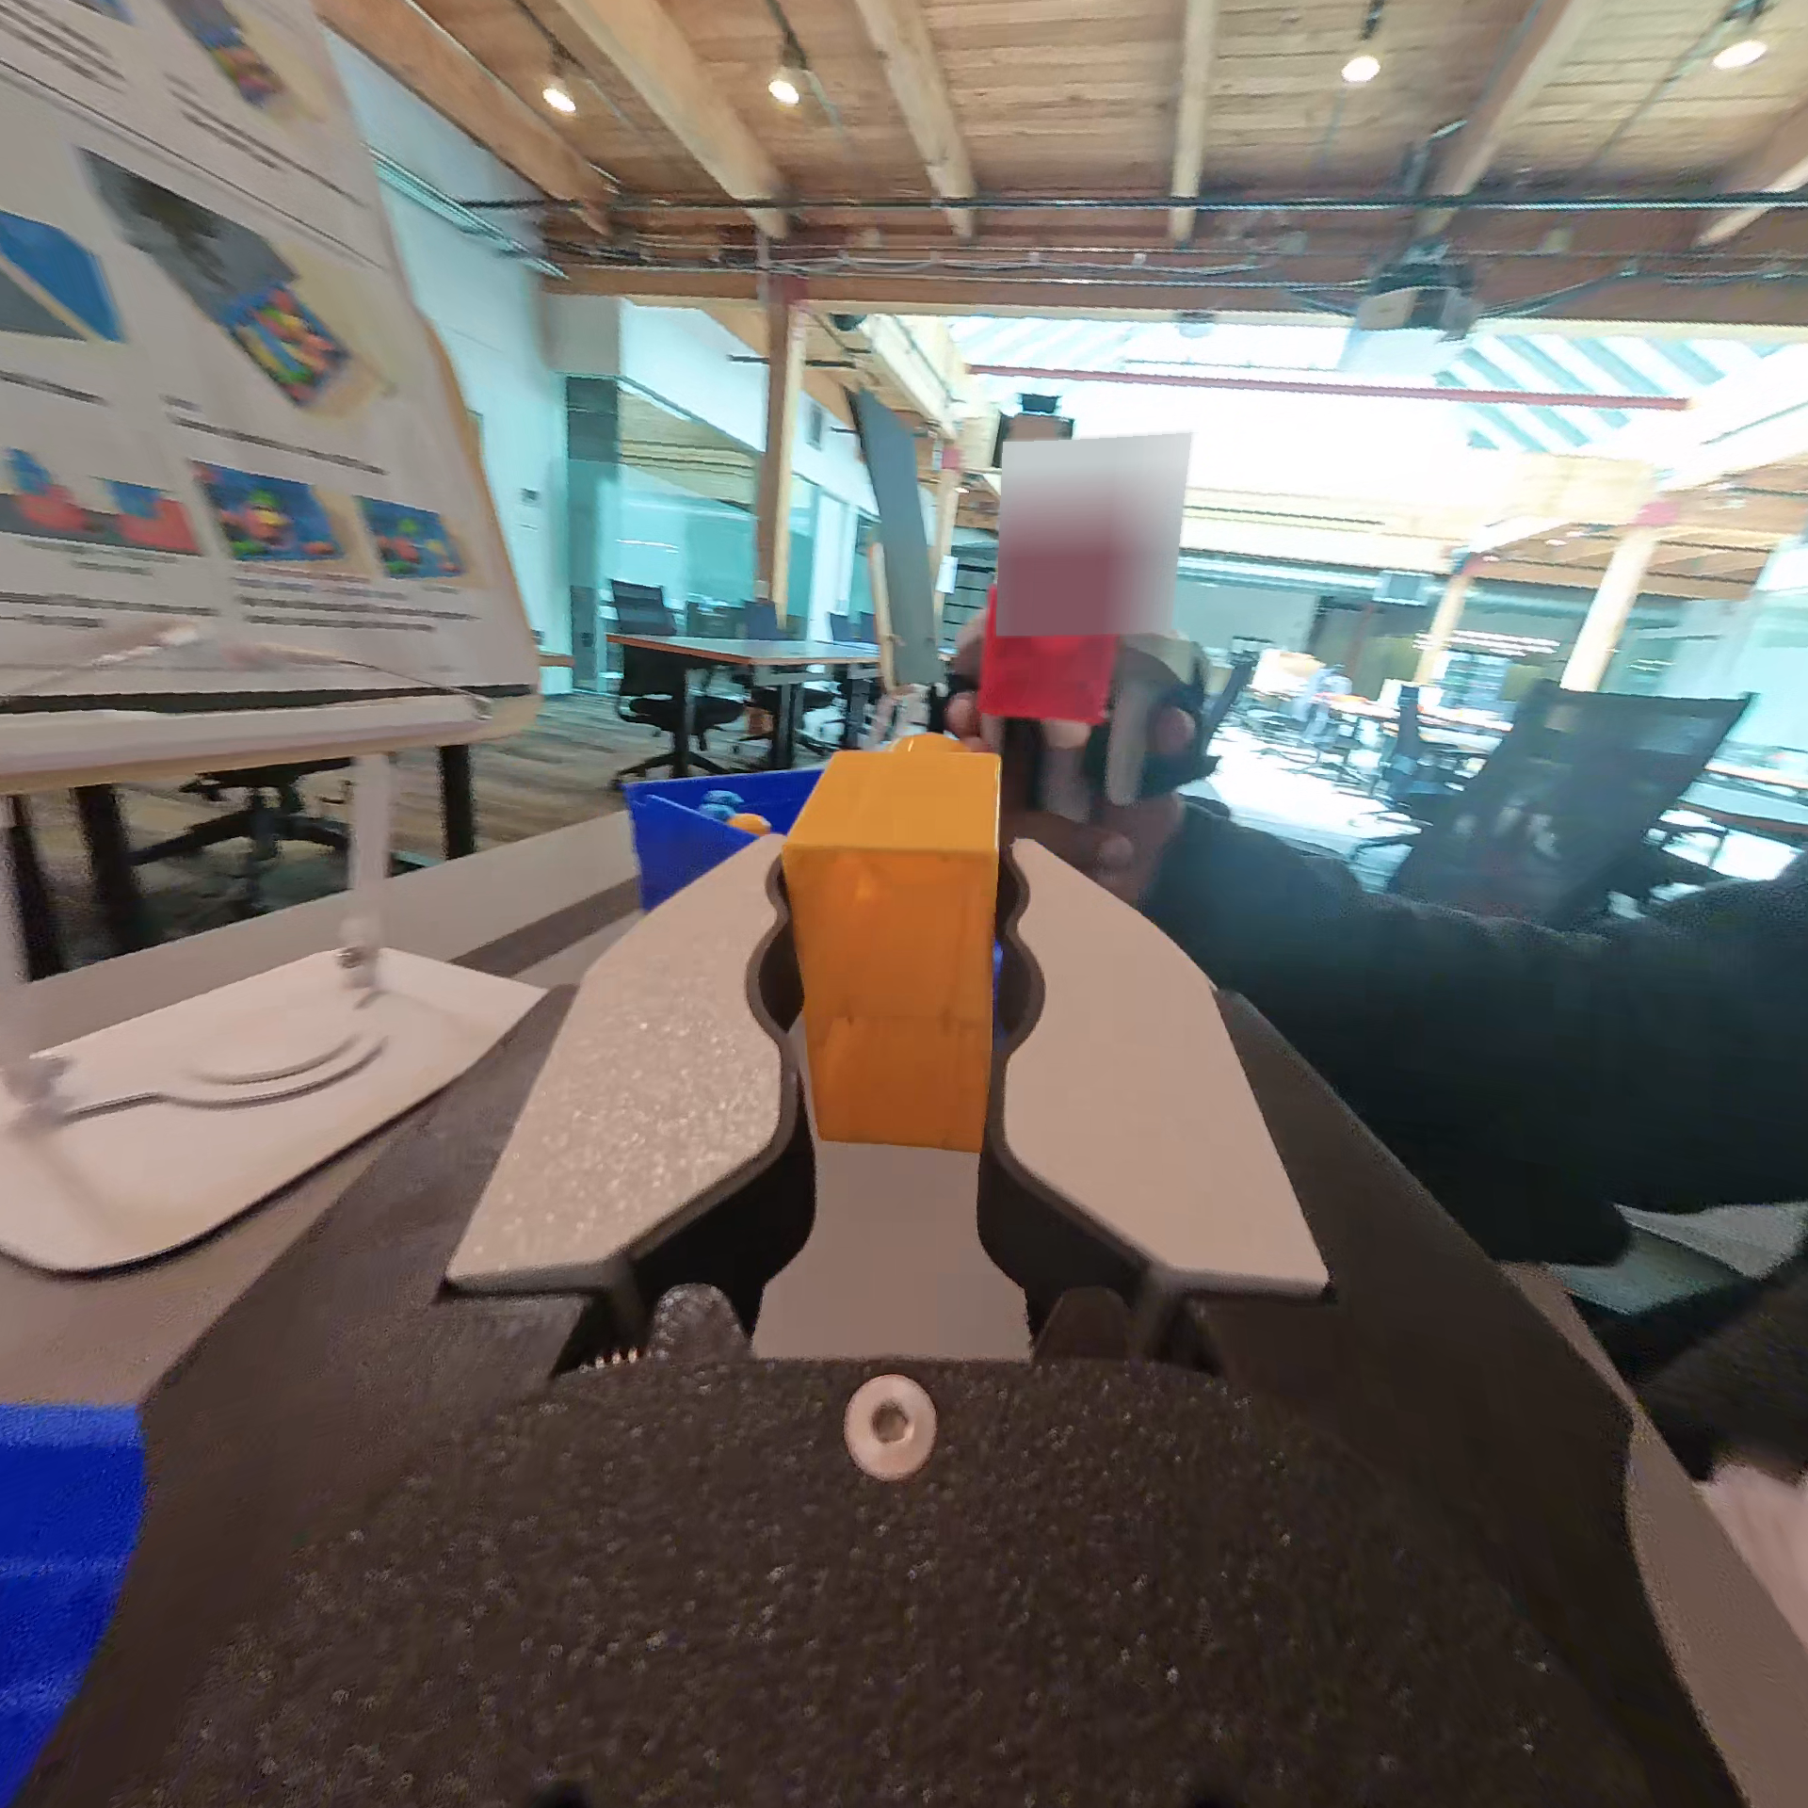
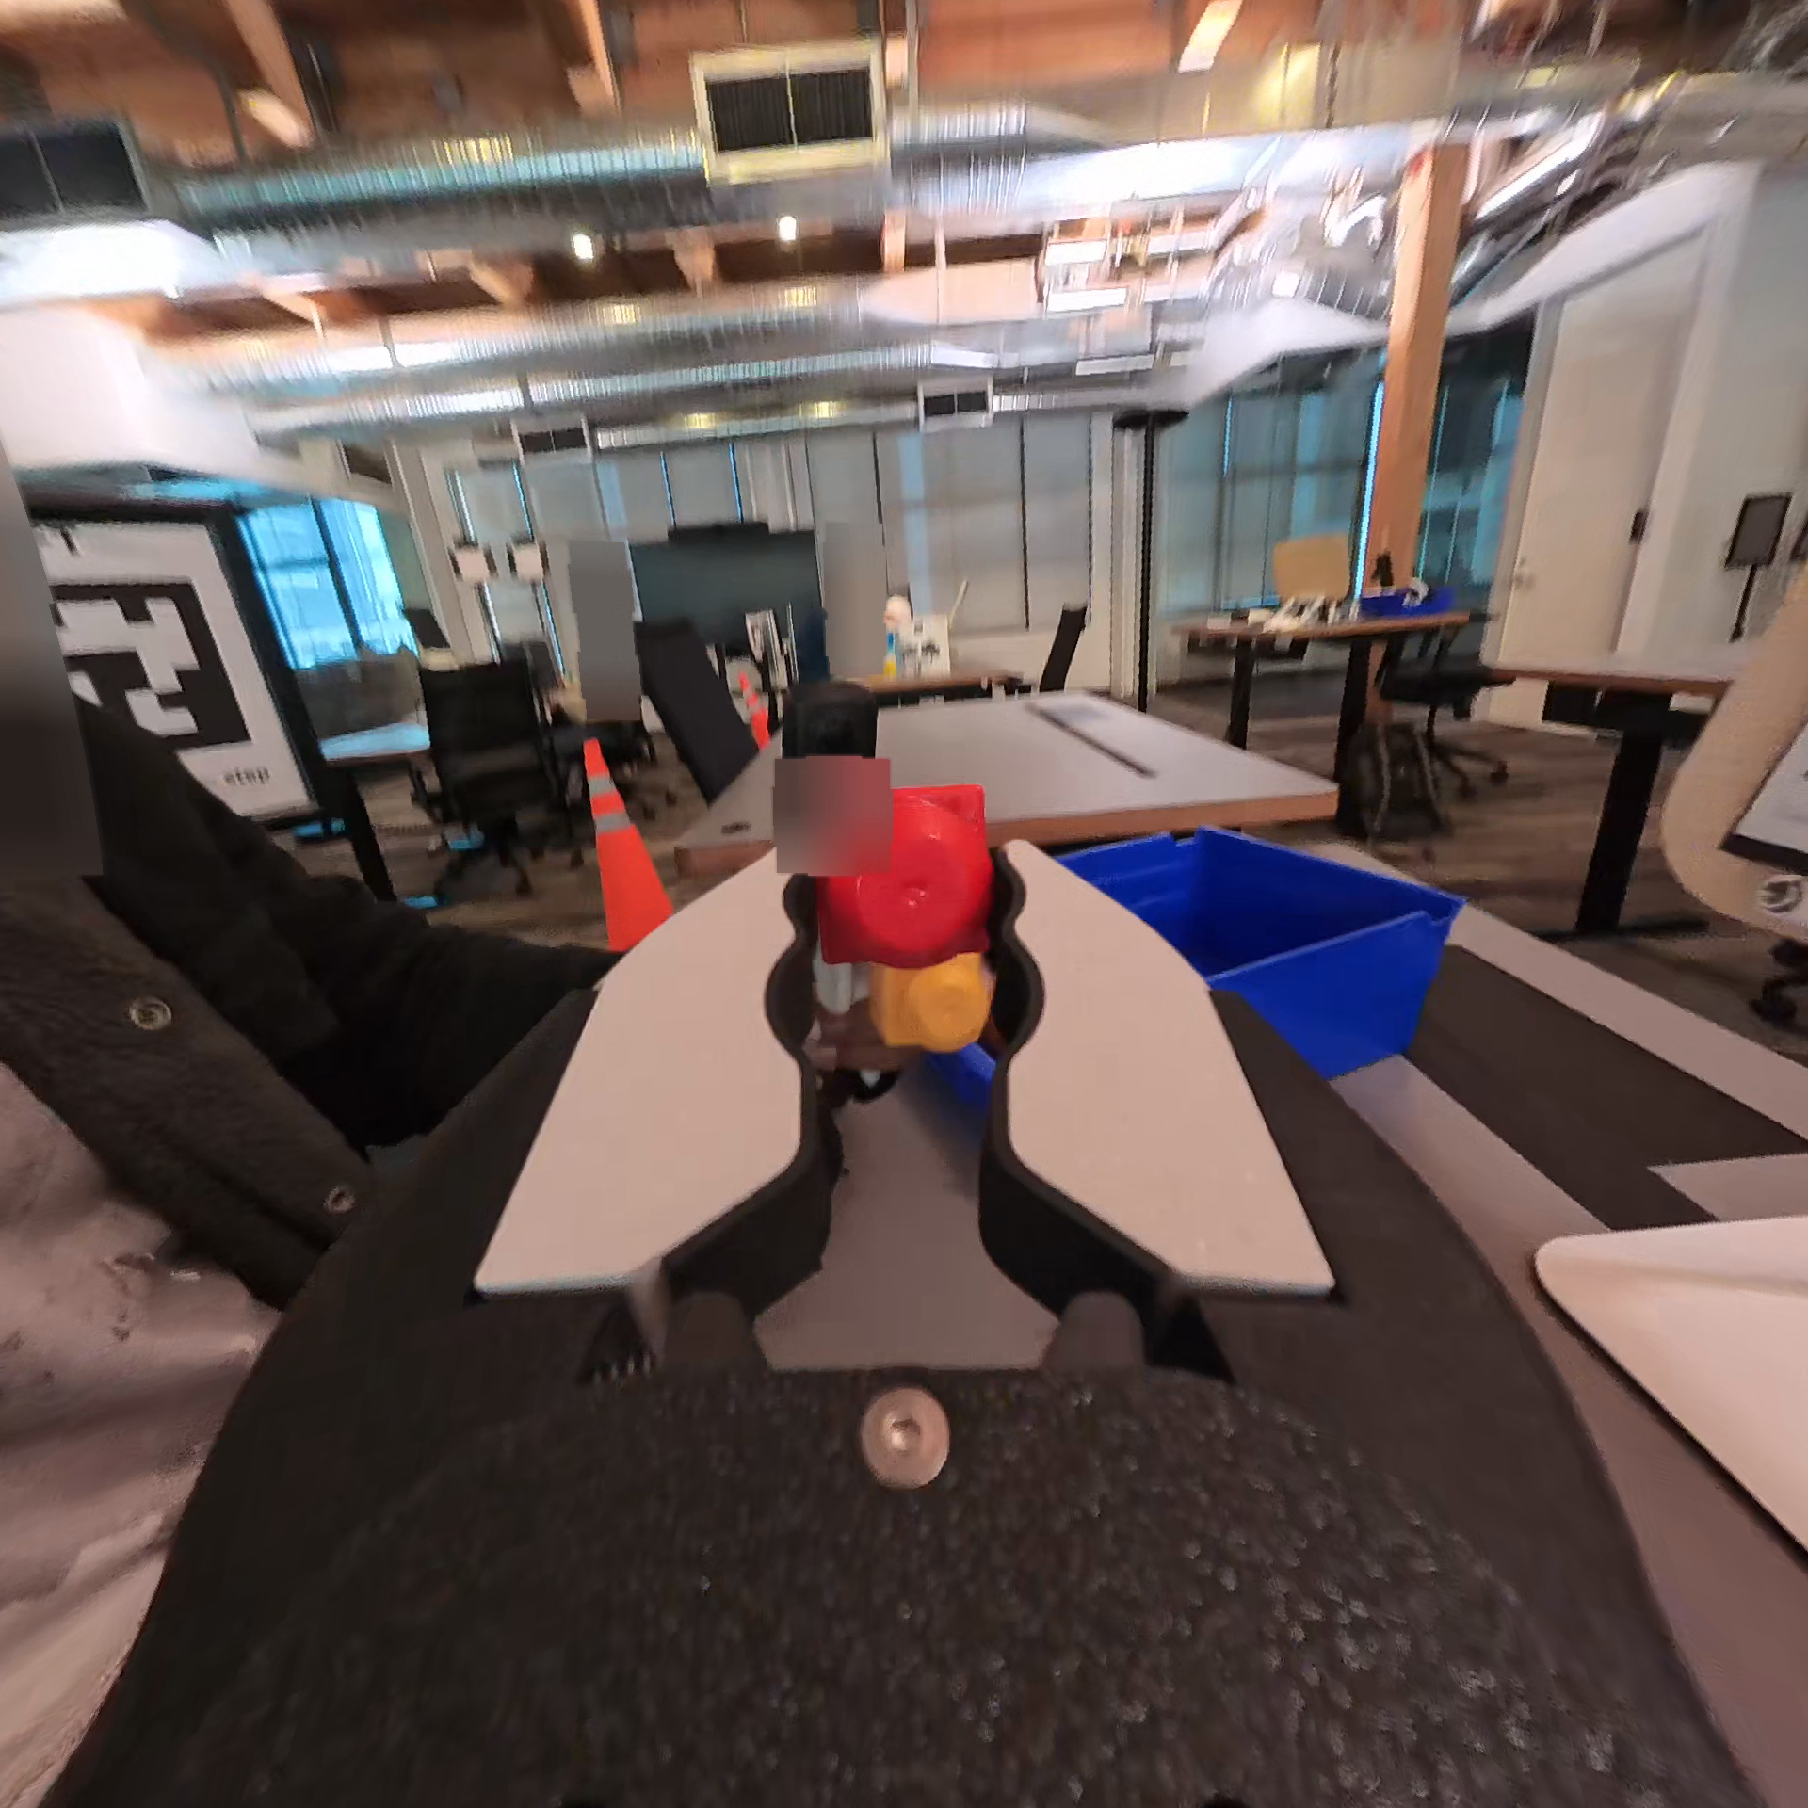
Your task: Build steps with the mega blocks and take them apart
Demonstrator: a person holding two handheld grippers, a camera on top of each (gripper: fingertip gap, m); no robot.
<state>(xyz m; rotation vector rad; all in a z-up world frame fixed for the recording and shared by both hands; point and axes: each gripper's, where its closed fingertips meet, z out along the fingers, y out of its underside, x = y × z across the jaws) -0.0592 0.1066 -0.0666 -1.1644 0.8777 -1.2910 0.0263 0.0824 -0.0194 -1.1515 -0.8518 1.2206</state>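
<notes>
Blocks are up in the air, one in each of your grippers, well above the grey table (image 2: 1027, 773). Your left gripper (image 1: 892, 881) has its fingers clamped on the sides of an orange mega block (image 1: 895, 969), which lies lengthwise between the pads with its stud pointing away from you. Your right gripper (image 2: 905, 905) is closed on a red mega block (image 2: 915, 885), its round stud facing the camera.

From the right wrist view, the orange block (image 2: 925, 1008) sits just below the red one, so you are holding the two close together, face to face; whether they touch is not clear. That pose suits either pressing them together or having just pulled them apart; which one I cannot tell. Gripping each block by its flat sides leaves studs and sockets free to mate.

Around you: the blue bin (image 2: 1301, 939) sits on the table to the right in the right wrist view, and its near rim also peeks out behind the orange block in the left view, with more small pieces inside. A clear stand holding an instruction sheet (image 1: 225, 391) rises at the left of the left view, on a white base (image 1: 245, 1076). Your dark sleeve (image 1: 1419, 1027) crosses the right side there, hiding part of the table. An orange traffic cone (image 2: 621, 861) stands on the floor far behind.

Nothing lies between the two blocks, though motion blur softens the edges.
</notes>
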